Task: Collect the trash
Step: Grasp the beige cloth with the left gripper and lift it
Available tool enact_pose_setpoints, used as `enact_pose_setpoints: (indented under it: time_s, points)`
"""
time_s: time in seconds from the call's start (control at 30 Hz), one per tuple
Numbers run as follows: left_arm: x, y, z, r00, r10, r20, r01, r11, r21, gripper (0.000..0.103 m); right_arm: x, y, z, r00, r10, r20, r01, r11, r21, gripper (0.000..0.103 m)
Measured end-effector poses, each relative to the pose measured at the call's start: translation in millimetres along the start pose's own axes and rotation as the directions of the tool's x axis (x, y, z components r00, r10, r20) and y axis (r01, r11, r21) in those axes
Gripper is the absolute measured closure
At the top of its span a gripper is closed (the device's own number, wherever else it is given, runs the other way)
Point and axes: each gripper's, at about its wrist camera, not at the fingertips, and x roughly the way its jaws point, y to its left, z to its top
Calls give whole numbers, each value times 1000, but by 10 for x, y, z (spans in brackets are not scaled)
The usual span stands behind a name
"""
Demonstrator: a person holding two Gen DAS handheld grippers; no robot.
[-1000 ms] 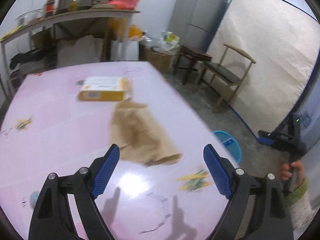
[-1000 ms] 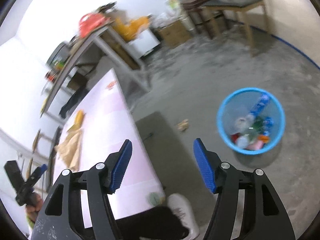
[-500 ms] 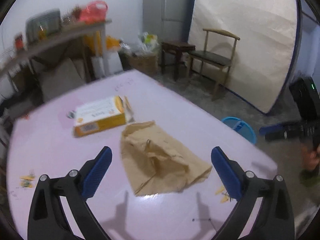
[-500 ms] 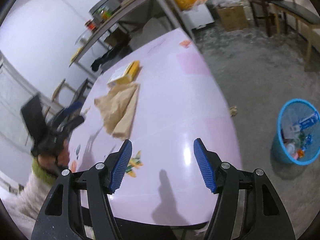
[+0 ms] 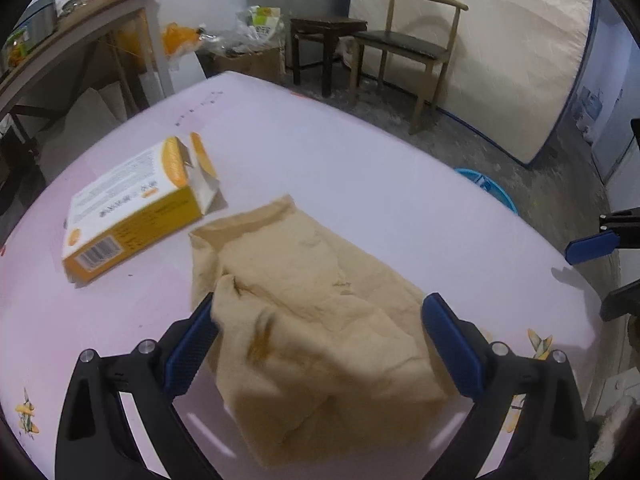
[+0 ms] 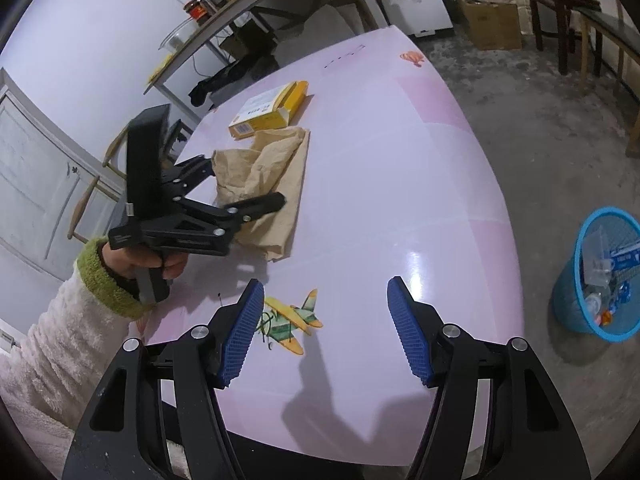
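Note:
A crumpled brown paper bag lies on the pink table; it also shows in the right wrist view. An opened yellow and white carton lies beyond it, also seen from the right. My left gripper is open, its jaws on either side of the bag's near end; it also shows in the right wrist view. My right gripper is open and empty over the table's near part, above an aeroplane sticker.
A blue trash basket with several bits of trash stands on the floor right of the table; its rim shows past the table edge. A wooden chair, a stool, boxes and a cluttered shelf stand behind.
My left gripper has moved forward and down so its open jaws now straddle the paper bag. My right gripper has swung from the floor and basket over to the table.

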Motion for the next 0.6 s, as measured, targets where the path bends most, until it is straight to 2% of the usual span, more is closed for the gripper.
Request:
enact_pose_setpoints:
  time_s: [0.17, 0.37, 0.53, 0.6]
  points:
    - [13, -31, -18, 1000, 20, 11, -20, 1000, 4, 24, -23, 17, -38, 1000, -4, -8, 4, 1000, 2, 41]
    - [-28, 29, -13, 999, 47, 20, -46, 999, -23, 54, -69, 99, -34, 1000, -18, 1, 18, 1000, -6, 41]
    - [-61, 94, -48, 995, 95, 20, -93, 992, -80, 88, -148, 233, 16, 999, -38, 18, 38, 999, -37, 41]
    - [-99, 135, -97, 995, 96, 19, -93, 989, -114, 93, -157, 280, 71, 999, -38, 24, 39, 998, -49, 41]
